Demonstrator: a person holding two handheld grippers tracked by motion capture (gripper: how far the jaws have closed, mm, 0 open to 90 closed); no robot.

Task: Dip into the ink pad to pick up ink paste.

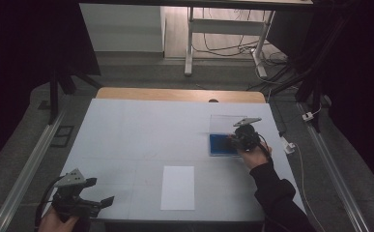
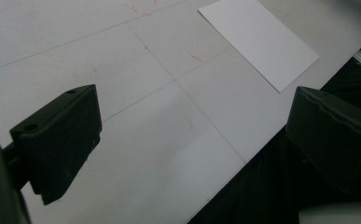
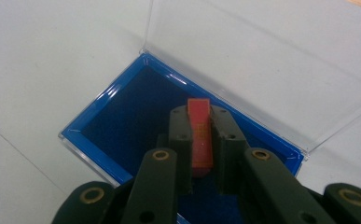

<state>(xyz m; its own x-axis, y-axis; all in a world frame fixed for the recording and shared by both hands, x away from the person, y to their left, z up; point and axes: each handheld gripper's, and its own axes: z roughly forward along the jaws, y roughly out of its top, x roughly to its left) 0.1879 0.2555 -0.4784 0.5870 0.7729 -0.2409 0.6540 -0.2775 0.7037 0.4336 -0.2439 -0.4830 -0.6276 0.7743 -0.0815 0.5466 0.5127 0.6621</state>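
White counter (image 1: 126,140) broad and bare toward its left, white sheet (image 1: 177,187) by near edge, open blue-lined case (image 3: 122,116) near right edge, right hand-held gripper (image 3: 200,123) clenched on red strip (image 3: 200,135) above case, left hand-held gripper (image 2: 187,140) released at near-left corner.

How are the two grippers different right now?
The left gripper is open and holds nothing, while the right gripper is shut on a small red piece. The left one sits near the white paper; the right one is over the blue box. Both have black jaws.
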